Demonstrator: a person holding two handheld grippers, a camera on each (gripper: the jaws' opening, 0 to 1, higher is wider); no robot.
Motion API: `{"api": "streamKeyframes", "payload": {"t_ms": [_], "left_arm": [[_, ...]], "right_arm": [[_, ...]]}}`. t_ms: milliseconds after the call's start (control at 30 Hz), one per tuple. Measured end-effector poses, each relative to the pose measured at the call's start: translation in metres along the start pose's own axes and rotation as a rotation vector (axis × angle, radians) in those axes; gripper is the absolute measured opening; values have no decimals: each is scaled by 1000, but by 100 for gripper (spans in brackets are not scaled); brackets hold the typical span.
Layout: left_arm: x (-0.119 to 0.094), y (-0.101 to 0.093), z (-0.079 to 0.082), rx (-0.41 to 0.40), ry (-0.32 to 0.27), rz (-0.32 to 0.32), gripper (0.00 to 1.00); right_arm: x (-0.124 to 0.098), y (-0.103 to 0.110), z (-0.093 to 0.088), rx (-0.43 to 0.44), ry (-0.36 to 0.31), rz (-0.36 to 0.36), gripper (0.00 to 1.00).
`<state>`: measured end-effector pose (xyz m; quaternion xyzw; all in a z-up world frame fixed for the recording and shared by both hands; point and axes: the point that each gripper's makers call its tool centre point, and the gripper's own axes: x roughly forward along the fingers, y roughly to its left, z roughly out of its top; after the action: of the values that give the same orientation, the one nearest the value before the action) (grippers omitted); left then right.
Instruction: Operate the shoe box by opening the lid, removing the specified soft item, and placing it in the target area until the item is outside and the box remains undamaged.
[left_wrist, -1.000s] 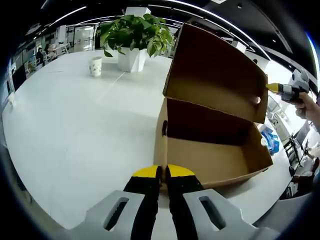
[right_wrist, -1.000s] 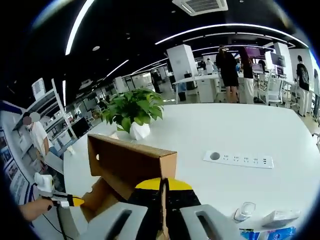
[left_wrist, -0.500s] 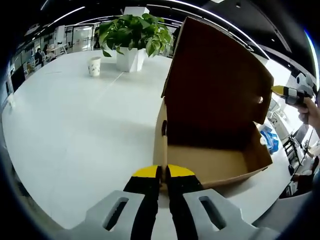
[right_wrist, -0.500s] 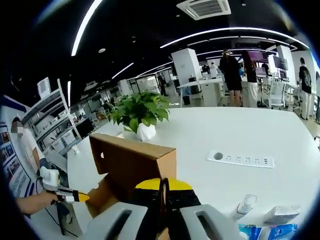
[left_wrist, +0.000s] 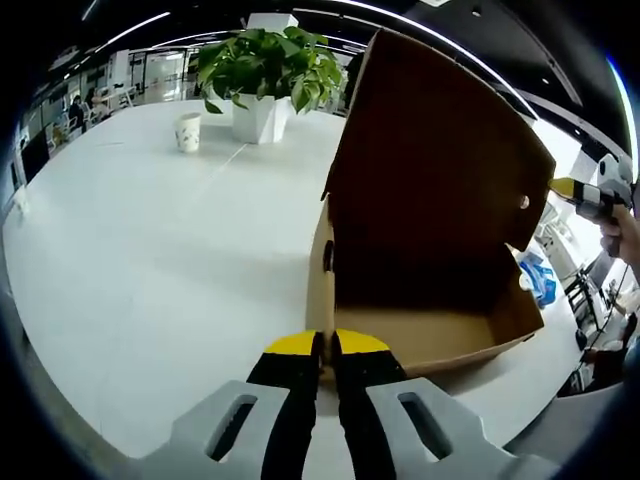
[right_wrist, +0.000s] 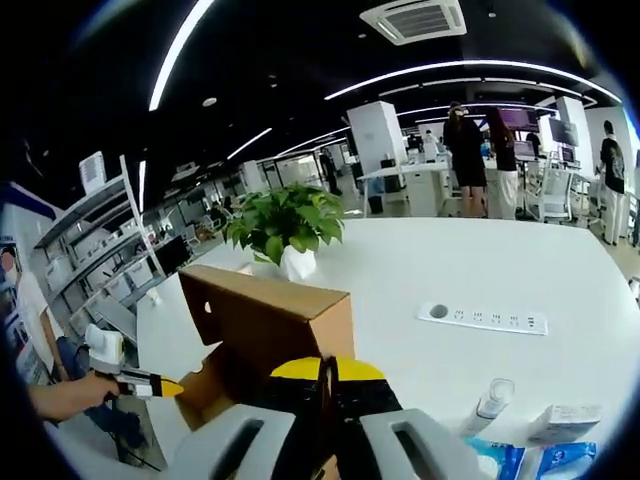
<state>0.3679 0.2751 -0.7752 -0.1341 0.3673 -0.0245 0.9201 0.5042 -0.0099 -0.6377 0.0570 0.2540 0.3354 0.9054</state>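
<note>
Left gripper (left_wrist: 327, 352), black jaws with yellow tips, pressed together on the near corner edge of the shoe box (left_wrist: 420, 330); no gap between the tips. Right gripper (right_wrist: 326, 385), same black-and-yellow build, jaws closed on the cardboard edge of the lid (right_wrist: 268, 320); in the left gripper view it (left_wrist: 590, 195) comes in from the right edge with a hand (left_wrist: 628, 232) behind it.

Shoe box plain brown corrugated cardboard, matte, standing on the table (left_wrist: 150, 250). Lid (left_wrist: 440, 170) raised steeply, nearly upright, hinged along the far side; a small round hole near its right edge. Inside, smooth brown walls and floor; the deep part lies in shadow, and I cannot make out a soft item in there.

Table wide, white, smooth, slightly glossy. Potted plant (left_wrist: 265, 70), broad green leaves in a white pot, stands well beyond the box; paper cup (left_wrist: 190, 131) just left of it. From the right gripper view: white power strip (right_wrist: 483, 320) set flat in the tabletop, a small clear bottle (right_wrist: 492, 401) and blue-and-white packets (right_wrist: 545, 440) near the lower right edge.

Room is an open office: dark ceiling with long curved light strips, a square air vent (right_wrist: 412, 18), white columns, shelves on the left. People (right_wrist: 470, 150) stand by desks in the background.
</note>
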Motion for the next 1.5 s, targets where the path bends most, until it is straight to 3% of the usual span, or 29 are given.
{"api": "streamKeyframes", "payload": {"t_ms": [467,1500], "left_arm": [[0,-1,-1,-3,-2,-7,3],[-3,-5,-1,-7,-11,-23,3]], "right_arm": [[-10,8,-11,-29,-4,6,0],[-27,25,-46,10,0,5,0]]}}
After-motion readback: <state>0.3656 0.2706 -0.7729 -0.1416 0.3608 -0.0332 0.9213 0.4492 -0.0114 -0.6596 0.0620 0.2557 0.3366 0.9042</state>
